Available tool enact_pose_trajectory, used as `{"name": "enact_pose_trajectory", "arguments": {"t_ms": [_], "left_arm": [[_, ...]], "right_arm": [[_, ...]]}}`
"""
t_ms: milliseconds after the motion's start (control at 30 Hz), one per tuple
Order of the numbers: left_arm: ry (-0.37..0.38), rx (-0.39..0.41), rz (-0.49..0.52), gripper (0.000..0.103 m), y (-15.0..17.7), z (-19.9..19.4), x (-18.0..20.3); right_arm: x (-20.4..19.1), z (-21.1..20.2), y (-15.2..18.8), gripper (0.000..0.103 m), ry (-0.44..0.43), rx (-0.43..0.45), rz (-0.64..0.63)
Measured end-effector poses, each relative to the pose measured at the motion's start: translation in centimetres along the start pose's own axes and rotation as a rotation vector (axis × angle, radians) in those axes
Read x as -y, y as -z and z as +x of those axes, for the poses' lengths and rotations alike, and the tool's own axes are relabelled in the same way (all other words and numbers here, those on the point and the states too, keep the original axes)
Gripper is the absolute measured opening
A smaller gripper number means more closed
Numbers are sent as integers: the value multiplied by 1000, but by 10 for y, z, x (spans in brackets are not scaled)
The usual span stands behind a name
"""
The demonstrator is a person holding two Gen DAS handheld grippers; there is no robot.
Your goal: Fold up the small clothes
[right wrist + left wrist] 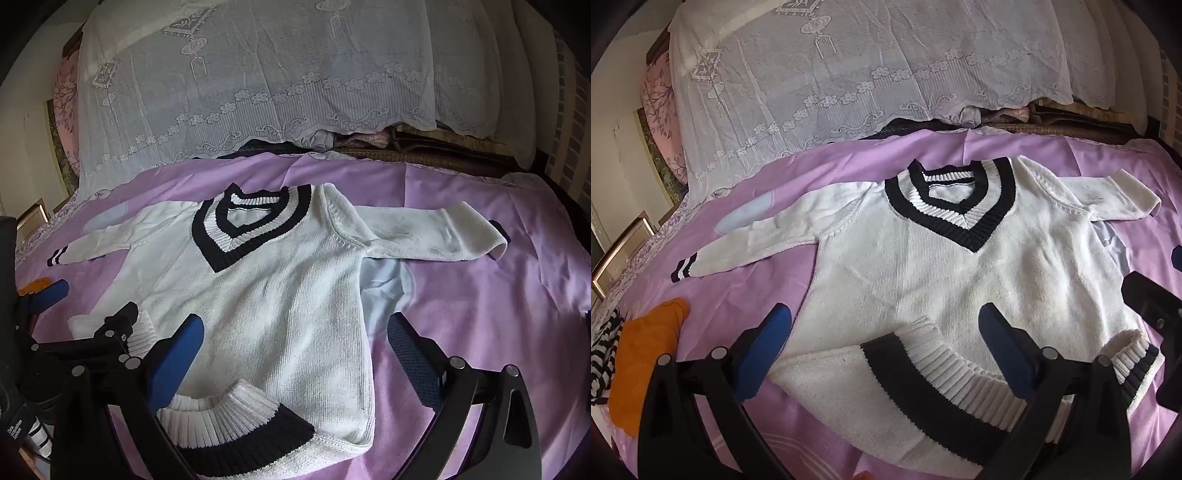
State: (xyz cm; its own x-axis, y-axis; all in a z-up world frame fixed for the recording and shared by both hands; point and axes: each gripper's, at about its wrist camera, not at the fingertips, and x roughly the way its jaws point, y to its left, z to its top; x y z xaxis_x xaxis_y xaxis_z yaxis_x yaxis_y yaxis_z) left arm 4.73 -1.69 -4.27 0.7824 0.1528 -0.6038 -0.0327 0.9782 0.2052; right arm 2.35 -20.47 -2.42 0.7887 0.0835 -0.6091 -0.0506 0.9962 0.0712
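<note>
A small white knit sweater (923, 266) with a black-and-white V-neck lies face up on the purple bed sheet (746, 295), sleeves spread to both sides. Its ribbed black-banded hem (923, 391) is rumpled and partly turned up at the near edge. My left gripper (886, 354) hangs open above the hem's left part, blue pads wide apart, nothing between them. In the right wrist view the same sweater (266, 295) fills the middle. My right gripper (295, 358) is open over its lower right side, above the hem (236, 432). The left gripper (51, 291) shows at that view's left edge.
An orange cloth (646, 354) and a black-and-white striped garment (604, 354) lie at the left of the bed. A white lace cover (849, 74) drapes over piled bedding at the back. A pale blue patch (380, 288) of the sheet shows under the sweater's right side.
</note>
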Motion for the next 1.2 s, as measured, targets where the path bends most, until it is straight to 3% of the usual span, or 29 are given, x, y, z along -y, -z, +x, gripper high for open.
{"name": "enact_pose_trajectory", "arguments": {"t_ms": [1200], "left_arm": [[12,-23,-9,99,1,5,0]], "right_arm": [[5,6,3,100,-38,1,52]]}}
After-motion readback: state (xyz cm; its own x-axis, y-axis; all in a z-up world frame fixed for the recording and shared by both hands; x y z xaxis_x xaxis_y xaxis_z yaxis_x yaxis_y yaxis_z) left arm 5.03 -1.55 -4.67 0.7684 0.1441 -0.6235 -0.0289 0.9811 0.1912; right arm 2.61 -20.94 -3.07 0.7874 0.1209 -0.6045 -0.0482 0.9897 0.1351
